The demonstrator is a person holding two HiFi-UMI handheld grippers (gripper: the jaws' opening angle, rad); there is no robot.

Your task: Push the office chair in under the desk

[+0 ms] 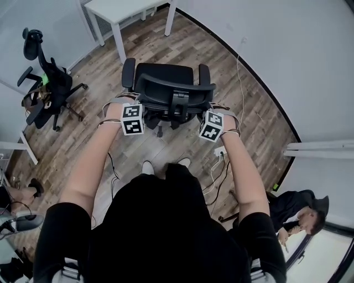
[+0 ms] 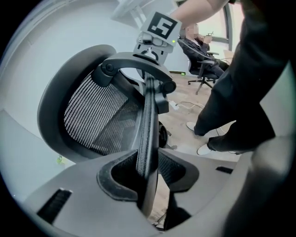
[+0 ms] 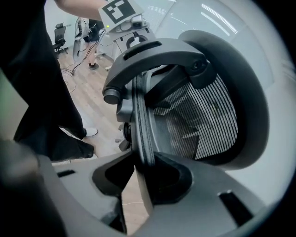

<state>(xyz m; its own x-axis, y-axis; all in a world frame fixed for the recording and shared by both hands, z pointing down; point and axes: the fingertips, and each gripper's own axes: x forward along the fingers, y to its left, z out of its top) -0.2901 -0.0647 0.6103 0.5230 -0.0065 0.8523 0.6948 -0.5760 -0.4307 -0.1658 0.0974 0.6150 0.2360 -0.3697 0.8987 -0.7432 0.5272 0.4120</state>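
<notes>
The black office chair (image 1: 166,91) stands on the wooden floor with its mesh backrest towards me and its seat towards the white desk (image 1: 119,10), which is some way beyond it. My left gripper (image 1: 131,119) is at the backrest's left edge and my right gripper (image 1: 211,126) at its right edge. In the left gripper view the backrest's rim (image 2: 149,125) runs straight between the jaws of the left gripper (image 2: 148,173), which is shut on it. In the right gripper view the rim (image 3: 141,120) likewise sits pinched in the right gripper (image 3: 143,173).
A second black chair (image 1: 47,91) stands at the left by another table. Cables and a power strip (image 1: 220,152) lie on the floor to my right. A curved white wall (image 1: 287,61) closes the right side. A seated person (image 1: 298,213) is at the lower right.
</notes>
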